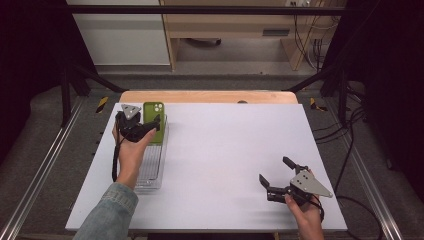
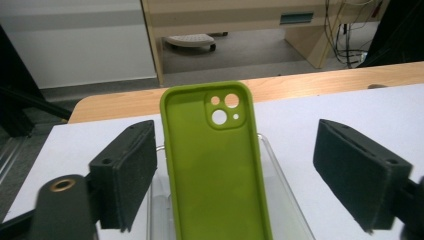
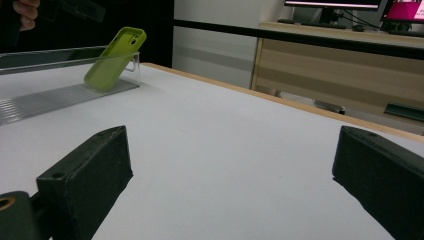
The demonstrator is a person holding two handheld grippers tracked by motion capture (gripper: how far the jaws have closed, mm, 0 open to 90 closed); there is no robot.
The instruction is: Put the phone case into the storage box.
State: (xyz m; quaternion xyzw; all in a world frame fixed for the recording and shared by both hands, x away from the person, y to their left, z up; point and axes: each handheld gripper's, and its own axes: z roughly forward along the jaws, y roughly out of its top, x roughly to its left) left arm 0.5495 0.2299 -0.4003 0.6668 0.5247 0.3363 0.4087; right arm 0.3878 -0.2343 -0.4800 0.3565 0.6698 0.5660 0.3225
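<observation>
Because the green phone case [image 2: 215, 165] looked light, thin and bendy as it leaned in the clear tray [image 1: 150, 172] at the table's [image 1: 225, 150] far left, its long side edges seemed best to grab, and the left claw [image 1: 145, 125] stood wide open around it, touching nothing, while the right claw [image 1: 274, 172] was open and empty.

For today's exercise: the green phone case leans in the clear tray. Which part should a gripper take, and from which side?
Grip the green phone case across its two long side edges, near mid-length, coming from the open hollow face as the left gripper does. It leans tilted on the clear tray's end wall, so both edges stand free.
</observation>
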